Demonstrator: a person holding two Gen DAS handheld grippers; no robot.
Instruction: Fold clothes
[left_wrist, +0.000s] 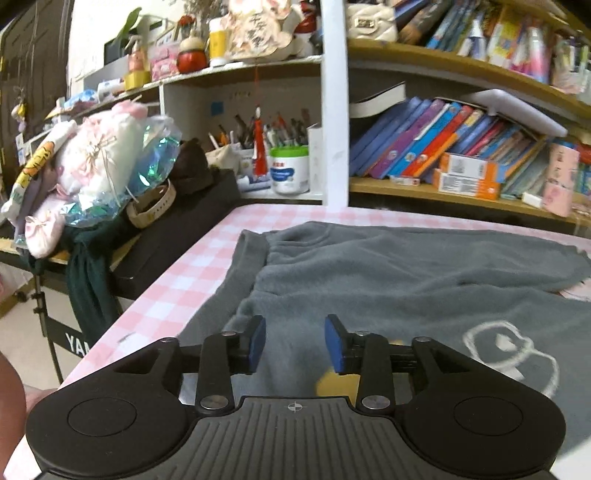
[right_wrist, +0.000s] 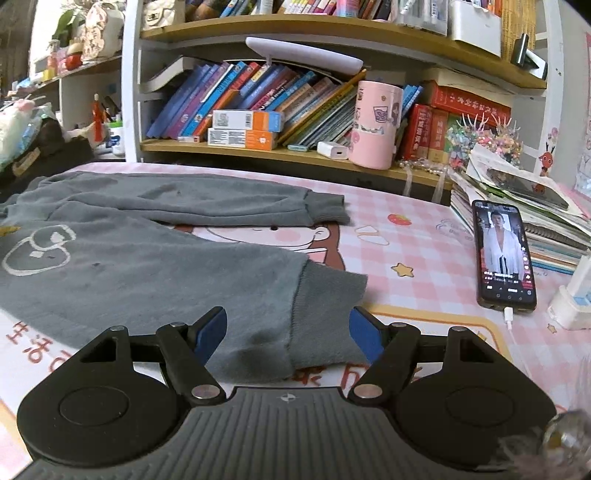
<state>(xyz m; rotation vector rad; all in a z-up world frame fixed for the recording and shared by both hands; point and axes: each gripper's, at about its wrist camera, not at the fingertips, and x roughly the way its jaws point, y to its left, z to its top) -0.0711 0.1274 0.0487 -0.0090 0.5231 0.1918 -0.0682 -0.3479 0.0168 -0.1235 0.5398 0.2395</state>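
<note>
- The table wears a pink-and-white checked cover printed with a cartoon face, a strawberry and stars.
- A grey sweatshirt lies spread flat on it, one sleeve stretched along the far side.
- A phone, screen lit and cable plugged in, lies near the right edge.
- A stack of books and papers sits just behind the phone.

Both the left gripper and right gripper are showing black linkage arms, silver screws, blue finger pads and ribbed grey bases with crosshair marks.
</note>
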